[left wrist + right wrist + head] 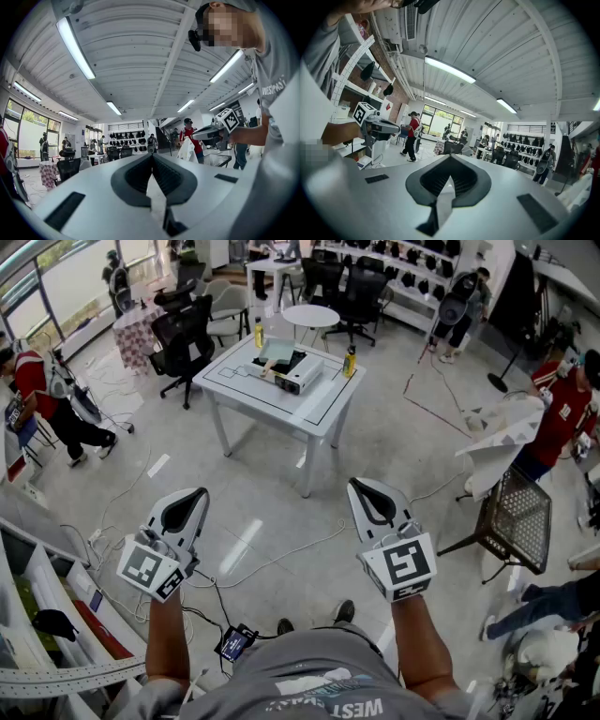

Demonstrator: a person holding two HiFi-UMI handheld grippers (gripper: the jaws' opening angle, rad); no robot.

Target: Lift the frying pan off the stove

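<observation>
Far ahead in the head view, a white table (323,409) carries a pale boxy stove (302,374). A flat grey-green thing (277,353) lies at the stove's back; it is too small to tell whether it is the frying pan. My left gripper (198,494) and right gripper (360,486) are held at waist height over the floor, well short of the table. Both are shut with nothing between the jaws, whose tips meet in the left gripper view (151,157) and in the right gripper view (450,157). Both point up towards the ceiling.
Two yellow bottles (259,334) (350,362) stand on the table. Cables (281,554) trail over the floor between me and the table. A black mesh chair (514,518) stands at the right, shelving (56,615) at the left, and office chairs (183,338) and several people beyond.
</observation>
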